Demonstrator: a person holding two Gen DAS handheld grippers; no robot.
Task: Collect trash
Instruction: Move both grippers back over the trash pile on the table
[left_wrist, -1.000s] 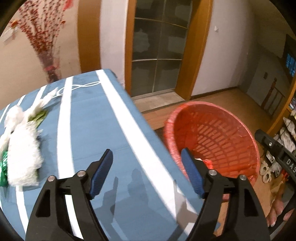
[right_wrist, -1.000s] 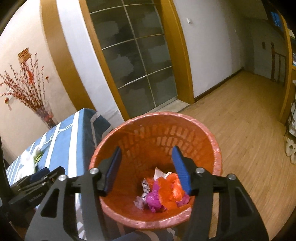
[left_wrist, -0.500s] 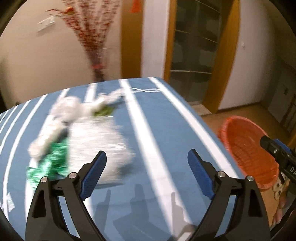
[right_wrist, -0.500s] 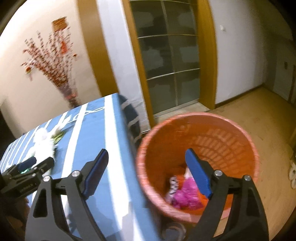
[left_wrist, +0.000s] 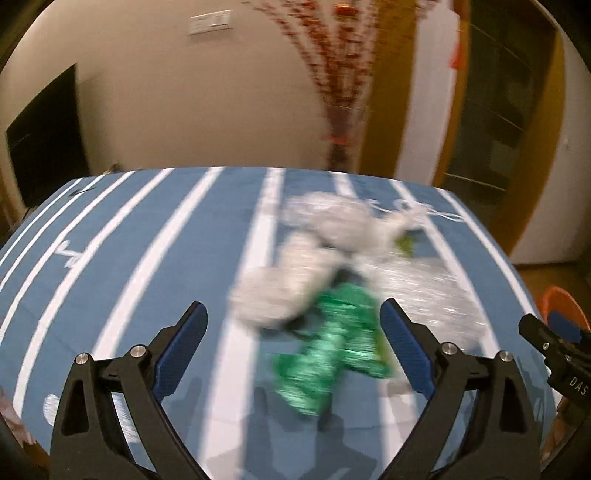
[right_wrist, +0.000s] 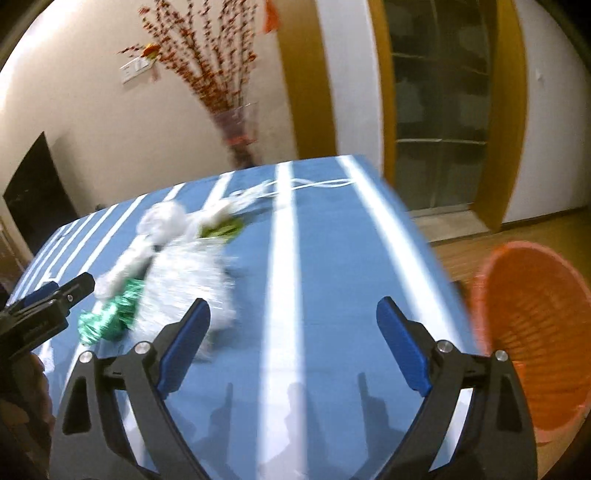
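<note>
We see both tools over the blue, white-striped bench (left_wrist: 155, 229). Left tool (left_wrist: 291, 332): jaws wide and opening further, nothing gripped; the blurred trash lies on the bench ahead of its fingers. Right tool (right_wrist: 293, 328): jaws likewise wide and opening, nothing between them, only bare cloth below.

Trash, one loose heap toward the far middle of the bench: white crumpled plastic (left_wrist: 325, 236), a clear crinkled bag (right_wrist: 184, 273), a green foil wrapper (left_wrist: 332, 350) at the near end, a small yellow-green scrap (right_wrist: 221, 229) at the far end. A white string (right_wrist: 314, 182) lies beyond it.

Orange basket (right_wrist: 532, 325) stands on the wooden floor just beside the bench's right edge. A vase of red branches (right_wrist: 236, 125) stands behind the bench.
</note>
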